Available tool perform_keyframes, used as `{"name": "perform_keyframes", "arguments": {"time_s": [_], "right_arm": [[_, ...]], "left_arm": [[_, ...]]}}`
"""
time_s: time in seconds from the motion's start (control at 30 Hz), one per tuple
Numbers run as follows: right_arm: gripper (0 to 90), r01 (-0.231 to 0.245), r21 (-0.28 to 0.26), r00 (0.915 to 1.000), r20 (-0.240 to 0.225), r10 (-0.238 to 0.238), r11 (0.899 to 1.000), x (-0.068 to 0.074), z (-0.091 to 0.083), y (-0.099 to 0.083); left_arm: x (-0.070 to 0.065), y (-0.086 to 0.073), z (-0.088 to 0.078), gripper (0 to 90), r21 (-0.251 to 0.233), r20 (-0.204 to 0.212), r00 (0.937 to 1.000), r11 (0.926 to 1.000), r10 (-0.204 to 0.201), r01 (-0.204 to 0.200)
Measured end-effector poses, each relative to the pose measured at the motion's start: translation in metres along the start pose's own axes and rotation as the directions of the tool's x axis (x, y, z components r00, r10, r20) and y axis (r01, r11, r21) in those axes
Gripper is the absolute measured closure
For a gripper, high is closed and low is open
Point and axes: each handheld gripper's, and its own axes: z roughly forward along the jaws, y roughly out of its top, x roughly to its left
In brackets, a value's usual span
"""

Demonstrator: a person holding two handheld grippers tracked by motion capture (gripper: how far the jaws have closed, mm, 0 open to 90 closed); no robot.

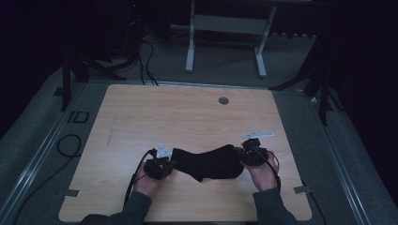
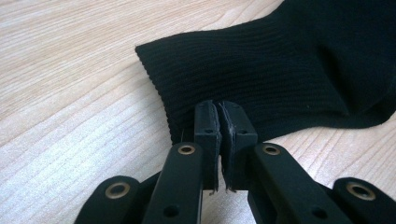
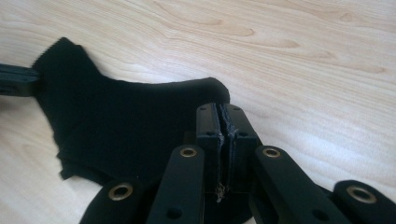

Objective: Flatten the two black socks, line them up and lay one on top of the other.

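Observation:
A black sock (image 1: 211,161) lies stretched across the near part of the wooden table (image 1: 187,112), its middle sagging toward me. My left gripper (image 1: 172,162) is shut on its ribbed cuff (image 2: 280,70); in the left gripper view the jaws (image 2: 218,109) pinch the cuff's edge. My right gripper (image 1: 242,154) is shut on the opposite, toe end. In the right gripper view its jaws (image 3: 219,112) clamp the fabric, the sock (image 3: 126,116) spreads off to the left, and the left gripper (image 3: 16,80) holds the far corner.
A round grey grommet (image 1: 224,100) sits in the table's far half. A white desk frame (image 1: 225,28) stands on the floor beyond the table. A black cable loop (image 1: 68,145) lies on the floor at left. Dark tripod legs (image 1: 324,93) flank the right side.

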Motion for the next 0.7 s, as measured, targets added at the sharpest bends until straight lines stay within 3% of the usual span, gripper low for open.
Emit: {"name": "perform_keyframes", "arguments": {"time_s": [0.23, 0.57, 0.7], "right_arm": [[85.8, -0.026, 0.001, 0.9995, -0.018, 0.026, 1.0, -0.002, -0.009, -0.009], [85.6, -0.094, 0.093, 0.995, -0.024, 0.097, 0.991, -0.017, 0.021, -0.044], [85.6, -0.1, 0.115, 0.9946, -0.017, 0.102, 0.988, -0.019, 0.027, -0.05]], "left_arm": [[0.001, 0.0, -0.001, 83.9, 0.004, 0.01, 0.9999, 1.0, -0.006, 0.006], [0.002, 0.0, -0.002, 83.2, 0.005, 0.02, 0.9996, 0.9998, -0.019, 0.019], [0.002, 0.0, -0.002, 83.3, 0.007, 0.021, 0.9996, 0.9998, -0.018, 0.018]]}}
